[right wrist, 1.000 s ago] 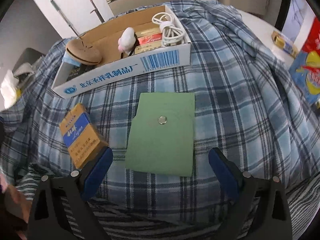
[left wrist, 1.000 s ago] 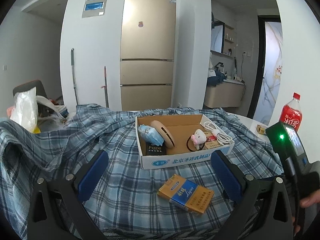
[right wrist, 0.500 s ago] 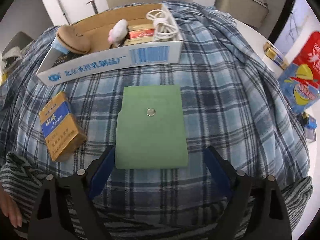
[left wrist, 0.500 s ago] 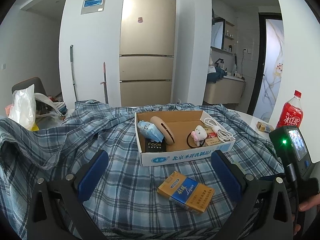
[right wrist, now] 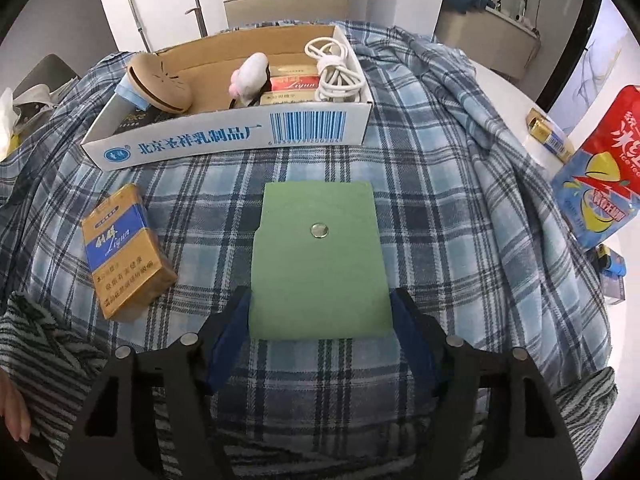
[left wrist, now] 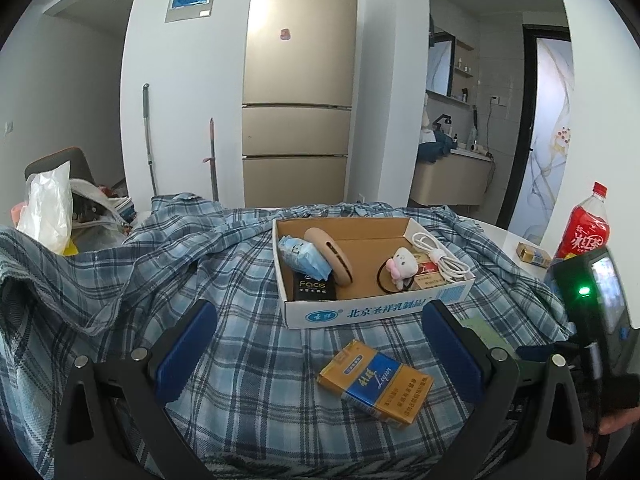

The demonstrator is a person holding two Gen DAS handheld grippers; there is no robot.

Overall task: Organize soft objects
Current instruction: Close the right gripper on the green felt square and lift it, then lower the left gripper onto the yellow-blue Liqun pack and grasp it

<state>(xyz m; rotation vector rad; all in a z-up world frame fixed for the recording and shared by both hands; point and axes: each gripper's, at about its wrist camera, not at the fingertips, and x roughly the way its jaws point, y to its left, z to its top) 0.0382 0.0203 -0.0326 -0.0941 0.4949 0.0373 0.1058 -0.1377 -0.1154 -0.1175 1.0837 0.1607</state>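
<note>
Left gripper (left wrist: 316, 350) spread, empty, over the carton (left wrist: 374, 382). Box (right wrist: 224, 142) at 12 o'clock. My right gripper (right wrist: 320, 330) has just been closing — the green pouch (right wrist: 318, 260) sits between the pads, near edge at 6; contact not clear. Squeeze evenly at both side edges, lift flat — thin felt may buckle.

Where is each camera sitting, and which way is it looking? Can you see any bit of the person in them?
Left wrist: on the left gripper, looking almost level across the cardboard box toward the fridge; a bit of hand shows at the lower right.
Right wrist: on the right gripper, tilted steeply down at the green pouch between its fingers, which have just been closing; fingertips show at the lower left.
Shared: the box, the cigarette pack and the plaid cloth.
</note>
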